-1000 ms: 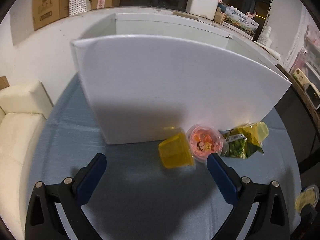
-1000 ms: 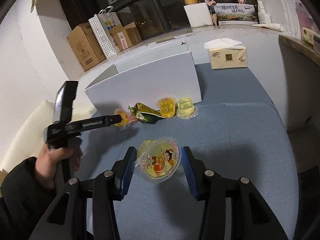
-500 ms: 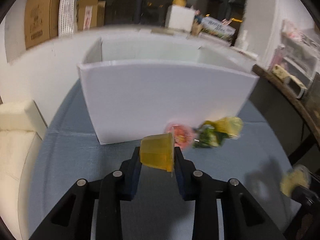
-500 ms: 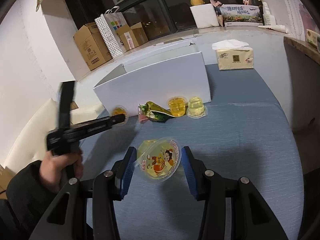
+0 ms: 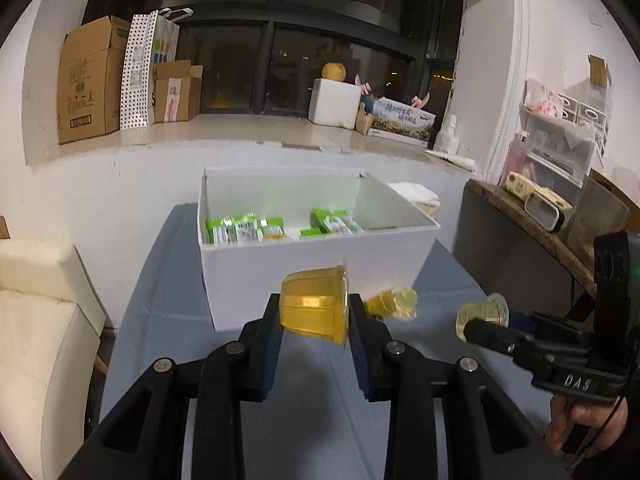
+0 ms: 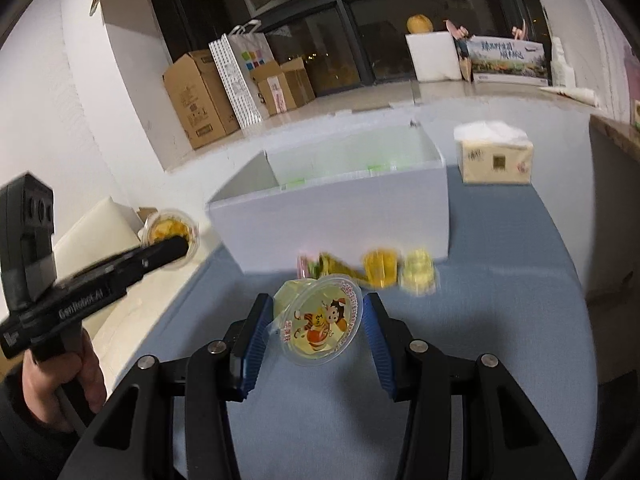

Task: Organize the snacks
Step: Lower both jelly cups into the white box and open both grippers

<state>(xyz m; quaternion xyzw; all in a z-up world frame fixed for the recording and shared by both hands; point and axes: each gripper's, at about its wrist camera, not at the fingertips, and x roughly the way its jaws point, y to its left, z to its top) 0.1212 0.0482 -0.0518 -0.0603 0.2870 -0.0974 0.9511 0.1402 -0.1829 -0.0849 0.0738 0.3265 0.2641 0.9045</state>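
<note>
My left gripper (image 5: 314, 316) is shut on an orange jelly cup (image 5: 314, 306) and holds it in the air in front of the white box (image 5: 320, 276). The box holds several green snack packets (image 5: 244, 229). My right gripper (image 6: 318, 328) is shut on a pale yellow jelly cup (image 6: 320, 326) with a cartoon lid, above the blue tablecloth (image 6: 500, 320). At the foot of the box lie a green snack bag (image 6: 336, 266), an orange jelly cup (image 6: 380, 266) and a yellow jelly cup (image 6: 418, 270). The right gripper also shows in the left wrist view (image 5: 482, 320), and the left gripper in the right wrist view (image 6: 172, 242).
A tissue box (image 6: 494, 158) stands right of the white box. A cream sofa (image 5: 36, 312) lies left of the table. A wooden side table (image 5: 532, 232) with clutter stands at the right. Cardboard boxes (image 5: 90, 84) sit on the window ledge behind.
My left gripper closed on the orange jelly cup and lifted it well above the table, so the box interior now shows. My right gripper rose with its jelly cup.
</note>
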